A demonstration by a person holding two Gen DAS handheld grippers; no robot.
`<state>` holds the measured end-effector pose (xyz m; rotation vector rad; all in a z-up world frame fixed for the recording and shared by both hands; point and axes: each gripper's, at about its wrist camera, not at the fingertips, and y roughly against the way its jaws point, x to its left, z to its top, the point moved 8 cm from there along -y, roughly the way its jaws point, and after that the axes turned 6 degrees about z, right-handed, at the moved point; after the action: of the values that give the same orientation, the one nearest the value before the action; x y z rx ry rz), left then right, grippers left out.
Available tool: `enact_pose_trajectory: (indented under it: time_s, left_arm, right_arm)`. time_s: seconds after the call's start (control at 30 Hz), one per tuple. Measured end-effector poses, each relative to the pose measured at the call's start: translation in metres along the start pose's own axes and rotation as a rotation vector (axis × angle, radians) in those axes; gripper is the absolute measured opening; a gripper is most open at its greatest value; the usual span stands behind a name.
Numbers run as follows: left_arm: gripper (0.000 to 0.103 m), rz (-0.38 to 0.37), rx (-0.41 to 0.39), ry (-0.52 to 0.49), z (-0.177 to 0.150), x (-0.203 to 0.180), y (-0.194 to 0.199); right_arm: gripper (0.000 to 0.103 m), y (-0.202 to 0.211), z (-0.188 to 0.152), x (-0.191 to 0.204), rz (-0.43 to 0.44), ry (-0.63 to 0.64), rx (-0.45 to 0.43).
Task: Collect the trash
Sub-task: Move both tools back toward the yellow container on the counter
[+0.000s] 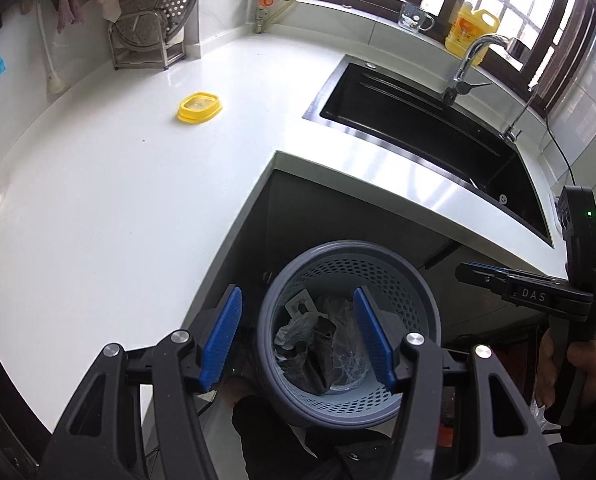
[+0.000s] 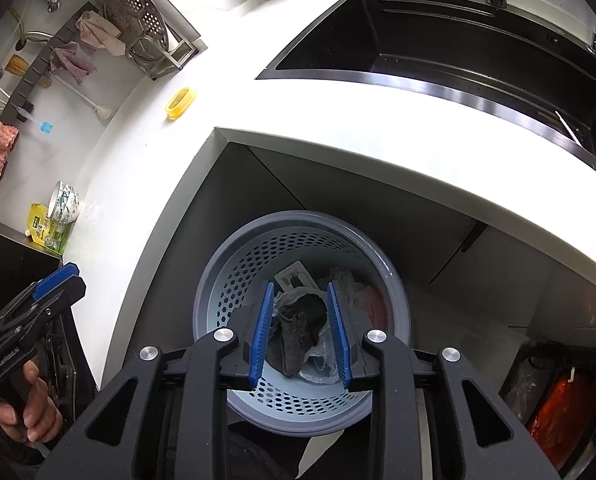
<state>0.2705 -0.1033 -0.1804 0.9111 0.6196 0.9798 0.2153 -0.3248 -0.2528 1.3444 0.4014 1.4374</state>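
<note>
- Down in the corner under the white countertop, left wrist view: the perforated grey trash bin sits on the floor, right below the left gripper.
- That gripper's jaws are spread wide with nothing between them; one blue pad sits left of the bin's rim, the other over its opening.
- Inside the bin: a dark crumpled rag, some clear plastic film, white paper and a small card with a barcode.
- On the counter, a yellow lid lies well apart from the black sink; the right gripper pokes in from the right edge.
- Right wrist view: the right gripper hangs over the same bin, jaws partly parted, not pinching anything.
- The rag shows in the gap between the pads, down in the bin, not touching them as far as I can tell.
- The left gripper is off to the left, near the counter edge, in a hand.
</note>
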Motion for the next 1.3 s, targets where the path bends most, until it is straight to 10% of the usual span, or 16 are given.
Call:
enact_pose_trajectory:
  time_s: [0.57, 1.3]
  left_arm:
    - [0.061, 0.047, -0.068, 0.095, 0.033, 0.061, 0.016]
    - [0.067, 0.178, -0.080, 0.174, 0.138, 0.179, -0.072]
  right_arm:
    - [0.029, -0.026, 0.040, 0.063, 0.047, 0.089, -0.009]
    - [0.048, -0.146, 0.204, 0.185, 0.009, 0.289, -0.068]
